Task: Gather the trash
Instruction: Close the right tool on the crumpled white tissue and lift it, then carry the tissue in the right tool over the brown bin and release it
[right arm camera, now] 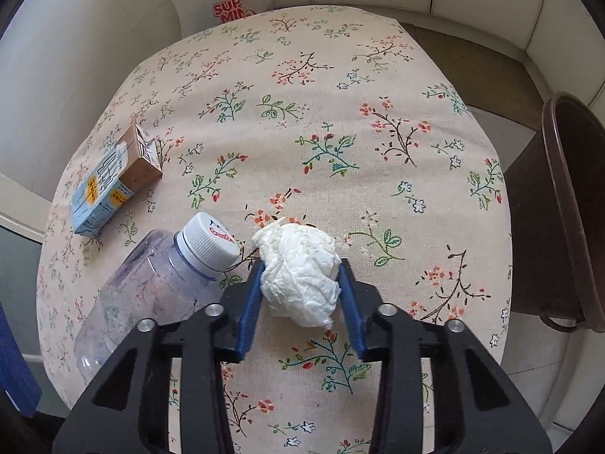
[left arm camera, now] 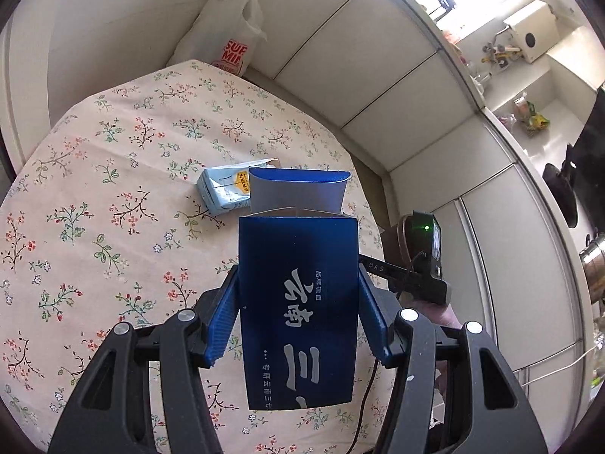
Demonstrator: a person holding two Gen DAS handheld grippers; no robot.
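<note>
The desk is round-edged and covered with a floral cloth; its far edge lies near a white wall, where a white plastic bag with red print stands just beyond the rim. At the right edge a dark brown bin stands on the floor, its open rim beside the desk and below its top. The far and right portions of the cloth are bare.

Left gripper: both blue pads press on the side faces of a dark blue carton — a firm hold, with the jaws at medium width. The carton's long axis runs along the fingers, and its opened top flap points away from the camera, toward the middle of the desk. It is held above the cloth.

Right gripper: the jaws stand narrow, clamped on a crumpled white tissue ball. The ball sits against the cloth near the front middle of the desk, and its longer dimension runs roughly along the fingers.

Just left of the right gripper lies a clear plastic bottle on its side, its white cap pointing toward the desk centre — the cap is close to the tissue. Farther left, near the desk's left edge, a light blue drink carton lies flat, long axis diagonal, with its opened top toward the far side.
</note>
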